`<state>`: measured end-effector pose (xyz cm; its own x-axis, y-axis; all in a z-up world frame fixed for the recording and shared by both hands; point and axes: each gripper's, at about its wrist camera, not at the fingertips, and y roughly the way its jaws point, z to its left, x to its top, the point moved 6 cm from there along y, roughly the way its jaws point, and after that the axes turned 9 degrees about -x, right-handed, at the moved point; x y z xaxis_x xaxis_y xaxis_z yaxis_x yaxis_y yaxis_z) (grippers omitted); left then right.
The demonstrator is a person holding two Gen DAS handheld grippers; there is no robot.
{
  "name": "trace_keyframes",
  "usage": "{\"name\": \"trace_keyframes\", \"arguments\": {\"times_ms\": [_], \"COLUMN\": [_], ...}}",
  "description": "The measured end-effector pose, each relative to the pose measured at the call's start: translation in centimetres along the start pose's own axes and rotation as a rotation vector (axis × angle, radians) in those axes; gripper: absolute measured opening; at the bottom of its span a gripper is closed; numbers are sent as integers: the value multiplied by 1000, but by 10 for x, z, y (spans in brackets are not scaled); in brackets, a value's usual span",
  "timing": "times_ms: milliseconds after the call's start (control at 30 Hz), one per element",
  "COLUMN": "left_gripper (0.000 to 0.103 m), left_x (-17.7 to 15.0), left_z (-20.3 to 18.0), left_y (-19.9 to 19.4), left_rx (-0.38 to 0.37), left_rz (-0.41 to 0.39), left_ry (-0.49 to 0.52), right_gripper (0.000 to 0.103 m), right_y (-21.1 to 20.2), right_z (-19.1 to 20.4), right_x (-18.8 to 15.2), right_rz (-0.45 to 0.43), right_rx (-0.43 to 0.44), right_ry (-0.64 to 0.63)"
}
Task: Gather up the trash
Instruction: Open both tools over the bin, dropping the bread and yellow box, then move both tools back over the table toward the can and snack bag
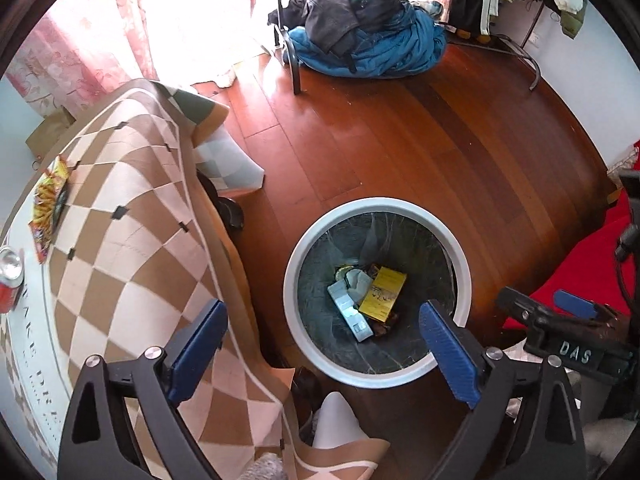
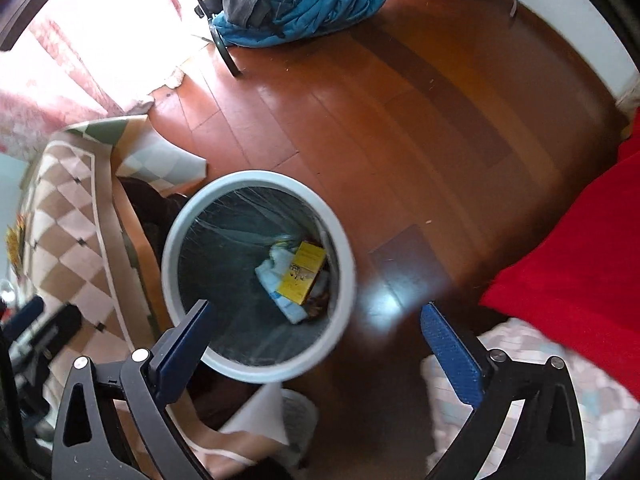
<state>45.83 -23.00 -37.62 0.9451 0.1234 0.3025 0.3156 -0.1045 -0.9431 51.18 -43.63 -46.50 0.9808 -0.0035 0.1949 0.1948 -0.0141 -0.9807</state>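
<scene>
Both tongs hang over the floor beside the desk, spread wide and holding nothing. The left tongs (image 1: pixel 324 344) straddle the near rim of the round waste bin (image 1: pixel 298 256), which stands on the wooden floor (image 1: pixel 400 140) just off the desk's draped edge, close enough that trash can be carried over in one short swing. The right tongs (image 2: pixel 316 340) point at the same bin from slightly further to the right, one blue pad (image 2: pixel 450 356) over bare floor; this view is motion-blurred. The bin is lined with a dark bag, and at its bottom lie a yellow box (image 1: pixel 383 294), a white carton (image 1: pixel 350 312) and some darker scraps, so part of the collecting looks done.

What is left sits on the desk, under a checked tablecloth (image 1: pixel 132 248) whose corner hangs down toward the bin. Near the desk's far left edge in the left wrist view lies a flattened yellow snack wrapper (image 1: pixel 50 204), and just nearer along that edge stands a red drink can (image 1: pixel 10 276) with its top open. Both are well apart from either tongs.

With empty tongs at the bin, the likely next step is a reach back across the desk for the wrapper or the can. The wrapper lies flat on cloth, so pinching it may snag the tablecloth; the can may hold liquid and should stay upright.
</scene>
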Motion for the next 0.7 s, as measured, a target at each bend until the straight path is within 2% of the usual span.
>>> {"name": "trace_keyframes", "arguments": {"times_ms": [167,333,700], "left_gripper": [99,99,99], "left_x": [-6,-9,-23], "left_z": [5,7,6], "left_y": [-21,-49,-150], "left_rx": [12,10,-20], "left_rz": [-17,-45,-182], "left_ry": [-11,-22,-10], "right_gripper": [103,103,103], "right_y": [-30,-67,-179], "right_z": [-2,0,10], "right_x": [-11,-19,-44], "right_rz": [-27,-64,-214], "right_rx": [-24,-12,13], "right_ry": [-35,-43,-47]}}
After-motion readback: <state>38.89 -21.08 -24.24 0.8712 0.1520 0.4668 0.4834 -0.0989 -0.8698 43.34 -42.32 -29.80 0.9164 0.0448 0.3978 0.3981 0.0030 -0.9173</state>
